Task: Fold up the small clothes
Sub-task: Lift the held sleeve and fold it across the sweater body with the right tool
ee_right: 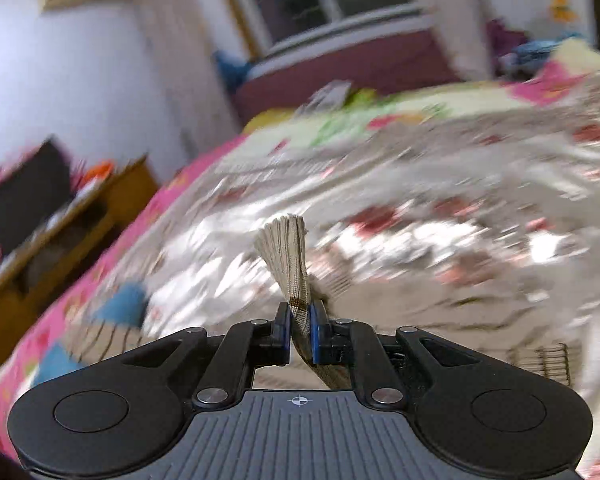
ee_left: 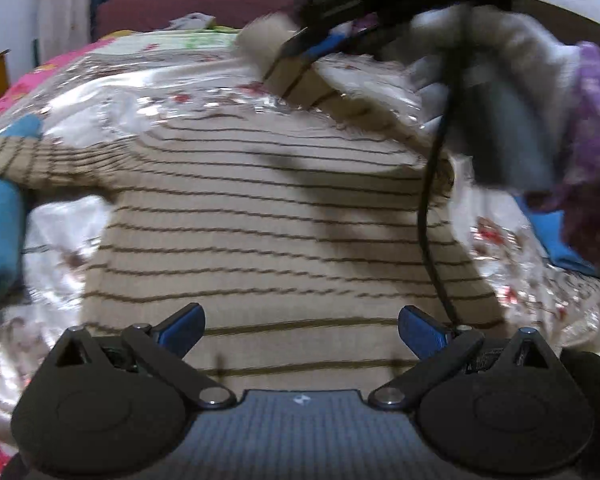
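Observation:
A small beige sweater with thin brown stripes (ee_left: 260, 216) lies spread on the bed, one sleeve stretched out to the left (ee_left: 40, 160). My left gripper (ee_left: 300, 328) is open and empty, hovering over the sweater's lower body. My right gripper (ee_right: 300, 334) is shut on the sweater's sleeve cuff (ee_right: 290, 256), whose ribbed end sticks up past the blue pads. In the left wrist view the right gripper (ee_left: 312, 46) holds that sleeve lifted above the sweater's top right, with the gloved hand (ee_left: 500, 80) behind it.
The bed carries a shiny floral cover (ee_right: 420, 208) over a pink patterned quilt (ee_right: 100, 264). A blue cloth (ee_left: 0, 236) lies at the left. A black cable (ee_left: 428, 220) hangs over the sweater's right side. A wooden table (ee_right: 60, 232) stands left of the bed.

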